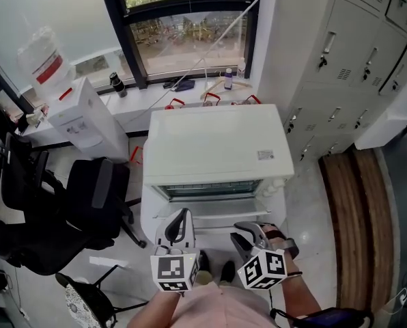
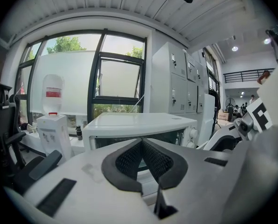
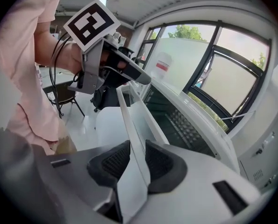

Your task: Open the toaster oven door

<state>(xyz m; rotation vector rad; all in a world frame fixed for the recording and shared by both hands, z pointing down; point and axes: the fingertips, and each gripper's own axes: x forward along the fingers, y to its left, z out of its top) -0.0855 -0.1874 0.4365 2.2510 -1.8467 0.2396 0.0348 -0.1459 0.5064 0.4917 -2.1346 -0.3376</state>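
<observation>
The white toaster oven [image 1: 214,145] stands low in front of me, its glass door [image 1: 214,188] tipped a little outward at the top. My right gripper [image 1: 243,232] is shut on the door's white handle bar [image 3: 129,120], which runs out from between the pads [image 3: 160,164] in the right gripper view. The oven rack [image 3: 181,125] shows dark behind the glass. My left gripper [image 1: 181,219] hovers by the handle's left end and is shut, pads [image 2: 129,160] pressed together on nothing. The left gripper [image 3: 125,73] shows just above the bar's far end.
A water dispenser [image 1: 80,118] and a black office chair [image 1: 87,203] stand to the oven's left. Grey lockers [image 1: 354,60] and a wooden bench [image 1: 357,210] are to the right. Small bottles [image 1: 228,78] sit on the window ledge behind.
</observation>
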